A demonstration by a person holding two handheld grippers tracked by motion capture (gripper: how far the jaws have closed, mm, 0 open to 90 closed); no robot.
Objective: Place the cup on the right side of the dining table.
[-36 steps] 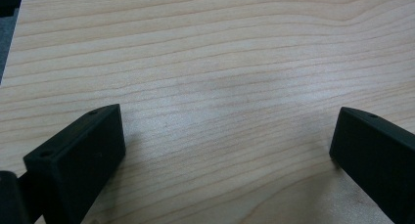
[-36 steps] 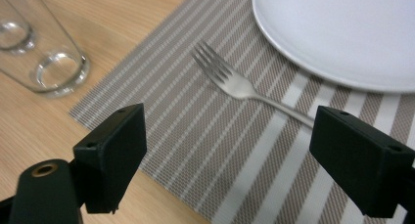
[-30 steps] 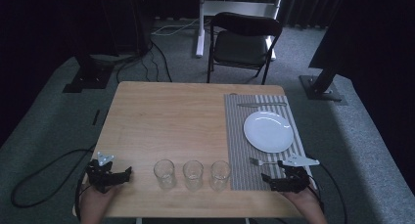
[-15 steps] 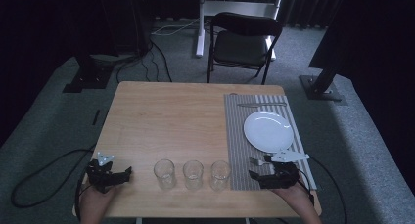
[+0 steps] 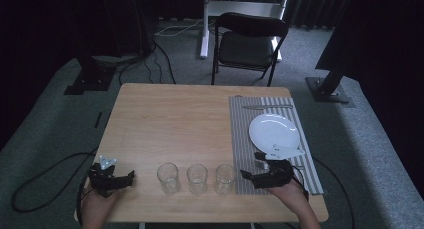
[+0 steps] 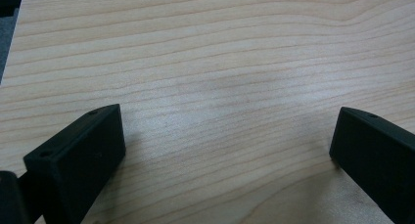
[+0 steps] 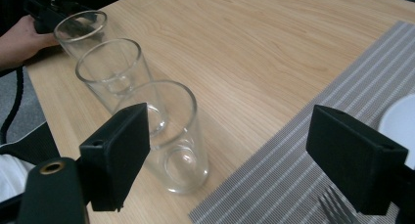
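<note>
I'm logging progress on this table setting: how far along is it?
Done: the plate lies on the striped mat, with cutlery beyond it. In hand: the right gripper, its jaws just closing a little but holding nothing, nears the closest of three glasses. Left: no glass is on the mat; the left gripper is open.

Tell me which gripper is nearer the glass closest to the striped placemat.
Right. The right gripper sits just beside that glass, its open jaws facing it. The left gripper rests beyond the other two glasses, near the table's opposite edge.
</note>
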